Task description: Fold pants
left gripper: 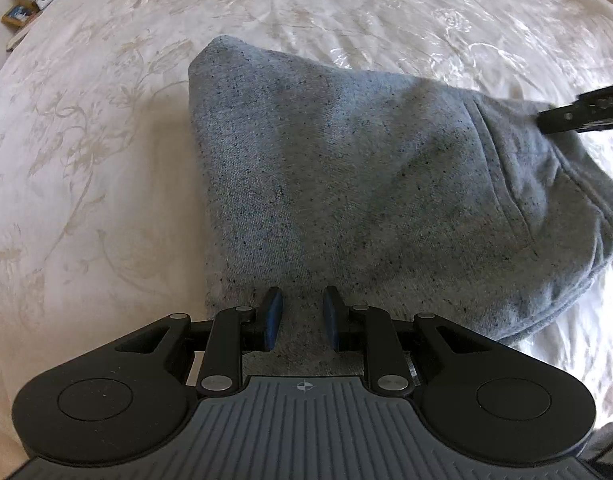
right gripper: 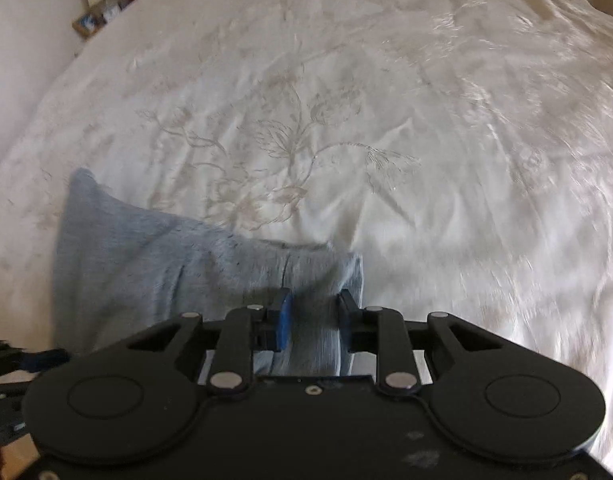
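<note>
Two grippers are closed on the grey sweatpants on the bedspread: left gripper and right gripper each pinch fabric

You are looking at pants of soft, matt grey-blue knit cloth, flecked with dark specks. The bedspread under them is showing a glossy, satin-like white cloth with a woven floral pattern. Your left gripper is wearing matt black plastic, blue pads and shiny metal pins.

Grey speckled pants lie folded in a bundle on the bed.
</note>
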{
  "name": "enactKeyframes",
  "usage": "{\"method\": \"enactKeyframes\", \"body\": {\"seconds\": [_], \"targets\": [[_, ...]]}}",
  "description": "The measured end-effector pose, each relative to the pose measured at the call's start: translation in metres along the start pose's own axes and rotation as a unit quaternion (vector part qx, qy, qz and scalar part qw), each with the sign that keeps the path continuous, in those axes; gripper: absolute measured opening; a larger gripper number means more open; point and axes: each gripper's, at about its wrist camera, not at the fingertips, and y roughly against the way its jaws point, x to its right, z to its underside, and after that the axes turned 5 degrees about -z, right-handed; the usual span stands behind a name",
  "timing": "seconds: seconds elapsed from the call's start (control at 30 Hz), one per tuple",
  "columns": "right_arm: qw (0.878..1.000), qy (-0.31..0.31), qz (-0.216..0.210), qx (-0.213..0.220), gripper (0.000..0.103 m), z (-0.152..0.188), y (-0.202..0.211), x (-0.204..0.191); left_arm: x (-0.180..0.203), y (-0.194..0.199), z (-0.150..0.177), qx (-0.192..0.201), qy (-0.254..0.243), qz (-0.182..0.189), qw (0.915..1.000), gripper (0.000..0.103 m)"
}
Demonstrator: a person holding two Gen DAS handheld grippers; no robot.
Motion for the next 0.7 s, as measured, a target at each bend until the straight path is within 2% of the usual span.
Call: {"method": "enactKeyframes", "body": {"seconds": [0.1,0.17,0.27,0.3,0.37,0.4,0.43,0.47,0.53,0.6,0.7], "targets": [[1.0,-0.009,-0.005,0.003,0.033,-0.011,-0.008,0.002,0.002,-0.005,-0.004,-0.003,0.008,-0.004,1.0,0.023],[1.0,-0.014,-0.005,0.012,0.046,-0.012,-0.006,0.003,0.001,-0.006,-0.006,-0.005,0.013,-0.005,0.9999,0.024],[0.999,-0.027,-0.013,0.028,0.054,-0.007,0.002,0.009,-0.005,-0.006,-0.006,-0.006,0.034,0.002,0.9994,0.028],[0.999,-0.034,-0.018,0.03,0.056,-0.004,0.005,0.011,-0.007,-0.005,-0.005,-0.006,0.042,0.005,0.9991,0.031],[0.998,-0.049,-0.031,0.032,0.065,0.005,0.011,0.018,-0.015,-0.004,-0.002,-0.008,0.06,0.013,0.9981,0.044],[0.997,-0.057,-0.04,0.033,0.068,0.01,0.014,0.02,-0.02,-0.003,-0.001,-0.01,0.071,0.018,0.9972,0.056],[0.996,-0.064,-0.05,0.033,0.077,0.016,0.017,0.022,-0.025,-0.001,0.001,-0.011,0.083,0.02,0.9963,0.064],[0.995,-0.069,-0.06,0.033,0.087,0.022,0.02,0.023,-0.032,0.001,0.003,-0.01,0.097,0.024,0.995,0.066],[0.993,-0.078,-0.087,0.031,0.097,0.035,0.024,0.024,-0.043,0.005,0.005,-0.01,0.12,0.035,0.9921,0.075],[0.991,-0.08,-0.105,0.024,0.098,0.044,0.023,0.02,-0.054,0.009,0.007,-0.009,0.136,0.038,0.9899,0.077],[0.991,-0.074,-0.109,0.01,0.099,0.055,0.018,0.012,-0.065,0.012,0.006,0.003,0.143,0.038,0.9889,0.08]]}}
